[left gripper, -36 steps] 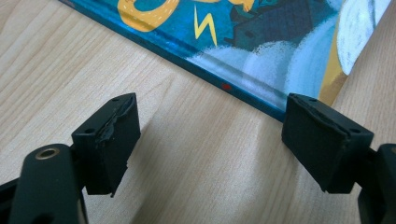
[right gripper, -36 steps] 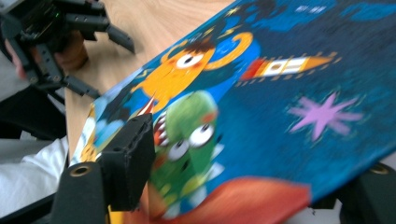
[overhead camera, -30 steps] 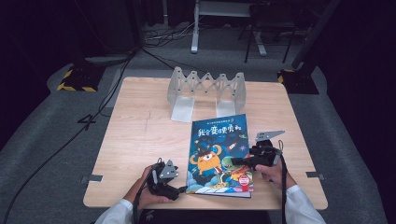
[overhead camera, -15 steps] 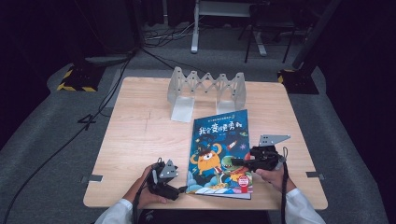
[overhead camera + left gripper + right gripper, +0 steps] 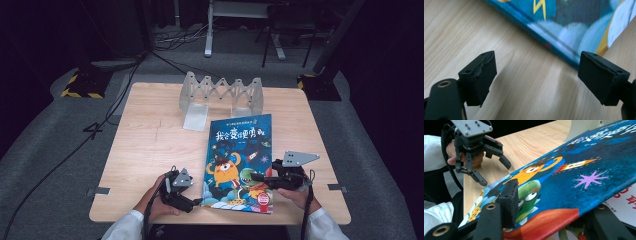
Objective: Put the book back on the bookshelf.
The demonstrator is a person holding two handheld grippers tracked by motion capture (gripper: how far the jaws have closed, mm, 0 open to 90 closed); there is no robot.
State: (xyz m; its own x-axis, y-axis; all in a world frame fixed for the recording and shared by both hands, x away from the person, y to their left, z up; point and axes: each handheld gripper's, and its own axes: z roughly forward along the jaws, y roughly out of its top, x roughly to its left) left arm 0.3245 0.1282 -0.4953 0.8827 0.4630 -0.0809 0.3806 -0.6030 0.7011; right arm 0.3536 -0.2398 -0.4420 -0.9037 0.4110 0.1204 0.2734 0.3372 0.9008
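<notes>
Cover-lift step: right tongs (image 5: pixel 256 176) grip book (image 5: pixel 239 150) cover, raised; left tongs (image 5: pixel 198 202) wide open, empty. Next: swing cover left.

The right gripper (image 5: pixel 549 220) has the book's cover (image 5: pixel 579 172) between its jaws, lifted up a bit; white inner page (image 5: pixel 624 205) shows below at right. Behind, on wood table (image 5: pixel 529 147), the left gripper (image 5: pixel 495 172) w/ jaws apart, near book's corner.
</notes>
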